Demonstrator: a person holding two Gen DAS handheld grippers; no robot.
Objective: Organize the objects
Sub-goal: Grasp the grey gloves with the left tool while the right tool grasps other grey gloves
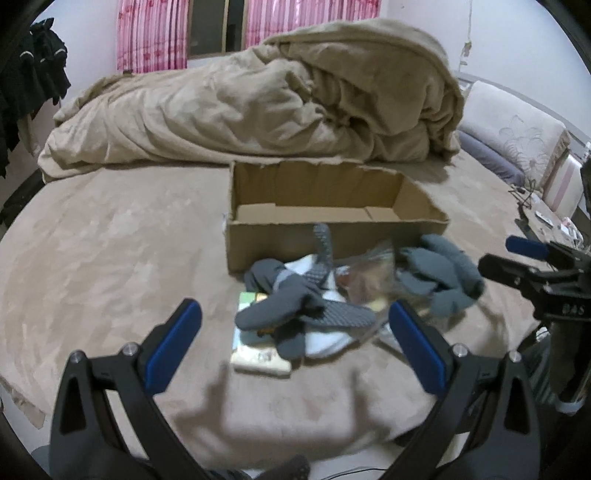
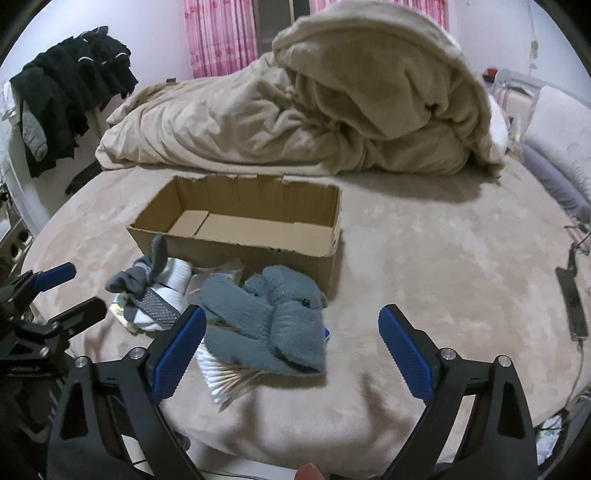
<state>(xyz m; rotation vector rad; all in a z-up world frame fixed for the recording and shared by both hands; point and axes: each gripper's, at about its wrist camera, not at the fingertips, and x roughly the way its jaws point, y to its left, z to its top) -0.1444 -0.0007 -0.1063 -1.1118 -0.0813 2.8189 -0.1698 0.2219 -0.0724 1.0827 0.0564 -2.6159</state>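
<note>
A: Where is the clutter to be sorted?
B: It is heaped on the bed, straight ahead of the left tongs. Dark grey socks lie over a white cloth and a flat packet, with a blurred clear bag beside them.

A: And from the right side?
B: A grey fluffy towel sits just ahead of the right tongs, nearer their left finger, lying over a fanned stack of white paper. The socks lie further left, between the two tools.

A: Are the tongs holding anything?
B: No. Both pairs stand wide apart with nothing between their blue pads.

A: The box?
B: An open cardboard box stands beyond the heap, touching its far edge; its floor is bare cardboard.

A: Further out?
B: A rumpled beige duvet behind the box, pink curtains at the wall, dark clothes hanging on the left.
</note>
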